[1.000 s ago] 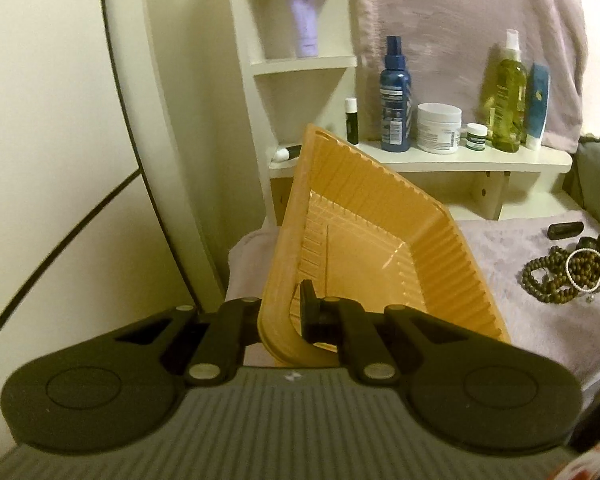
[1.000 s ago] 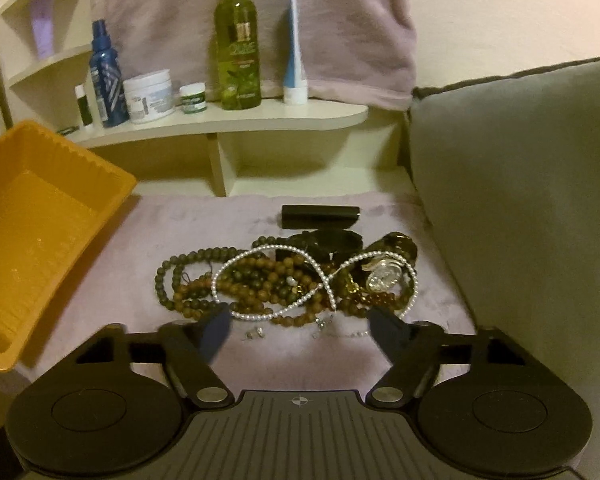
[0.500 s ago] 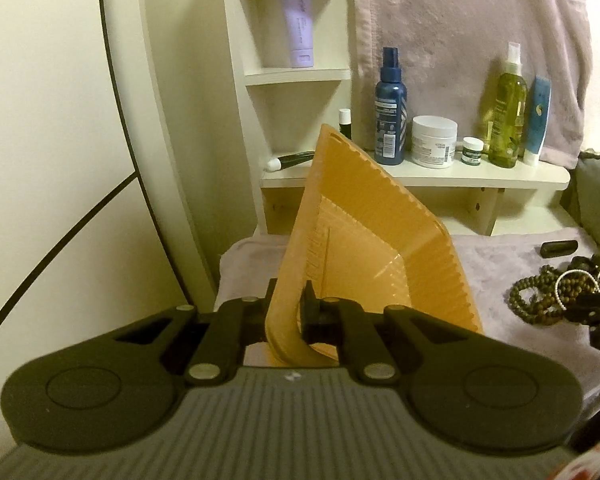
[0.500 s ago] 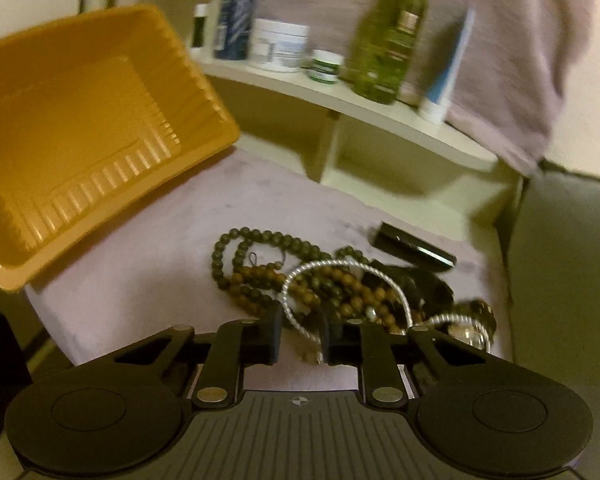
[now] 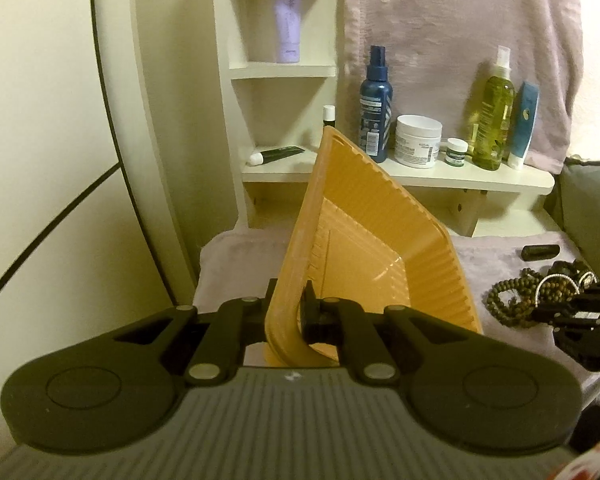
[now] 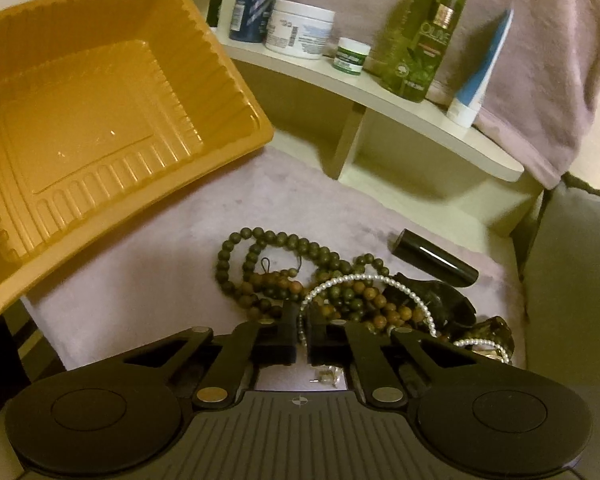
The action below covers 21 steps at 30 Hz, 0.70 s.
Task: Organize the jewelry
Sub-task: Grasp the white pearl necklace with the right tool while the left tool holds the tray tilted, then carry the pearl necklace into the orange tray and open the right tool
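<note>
left gripper pinched the near wall of the orange tray, one finger outside, one inside. the tray was thin moulded plastic, rectangular, with ribbed sides and a glossy flat floor; it was held tilted, one corner up, above the soft mauve cloth. right gripper pointed steeply down at the jewelry heap; its jaws had just been closing and were pressed on a strand of the pearl necklace, small white round beads in a loop. under it lay wooden bead strings, dull green and brown, tangled. a black glossy tube lay just behind the heap. the heap sat on the cloth, to the right of the tray and apart from it.
</note>
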Each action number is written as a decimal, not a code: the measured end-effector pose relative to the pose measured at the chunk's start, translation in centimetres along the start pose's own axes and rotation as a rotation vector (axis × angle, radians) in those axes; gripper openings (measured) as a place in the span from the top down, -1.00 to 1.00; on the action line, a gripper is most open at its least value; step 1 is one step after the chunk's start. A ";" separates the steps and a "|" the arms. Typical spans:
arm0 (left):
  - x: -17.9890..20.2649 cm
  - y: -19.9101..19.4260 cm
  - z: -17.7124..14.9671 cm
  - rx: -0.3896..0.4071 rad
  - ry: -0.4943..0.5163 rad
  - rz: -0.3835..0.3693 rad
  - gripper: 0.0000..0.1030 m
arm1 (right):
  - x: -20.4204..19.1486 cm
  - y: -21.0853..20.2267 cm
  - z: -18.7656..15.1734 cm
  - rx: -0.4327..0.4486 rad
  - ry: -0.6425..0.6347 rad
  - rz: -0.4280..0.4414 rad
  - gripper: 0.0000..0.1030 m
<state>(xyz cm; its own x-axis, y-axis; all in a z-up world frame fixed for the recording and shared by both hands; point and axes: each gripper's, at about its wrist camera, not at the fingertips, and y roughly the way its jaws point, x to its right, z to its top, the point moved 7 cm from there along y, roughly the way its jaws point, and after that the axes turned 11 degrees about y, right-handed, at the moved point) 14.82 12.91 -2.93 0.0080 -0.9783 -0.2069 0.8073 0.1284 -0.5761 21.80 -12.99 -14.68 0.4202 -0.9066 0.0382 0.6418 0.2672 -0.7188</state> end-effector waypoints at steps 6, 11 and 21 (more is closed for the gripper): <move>0.3 -0.1 -0.1 0.009 0.031 0.013 0.86 | 0.3 -1.1 0.4 0.041 0.048 0.006 0.96; 0.2 -0.1 -0.3 0.003 0.003 0.032 0.87 | 1.7 -3.9 1.3 0.112 0.140 0.004 0.96; 0.7 -0.1 -0.6 -0.004 -0.016 0.041 0.87 | 6.3 -9.6 5.5 0.245 0.262 0.008 0.96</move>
<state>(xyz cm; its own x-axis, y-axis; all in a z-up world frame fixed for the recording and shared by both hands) 14.38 12.28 -3.55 0.0505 -0.9747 -0.2178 0.8037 0.1691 -0.5706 21.84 -19.51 -3.75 0.2676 -0.9487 -0.1685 0.7875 0.3161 -0.5291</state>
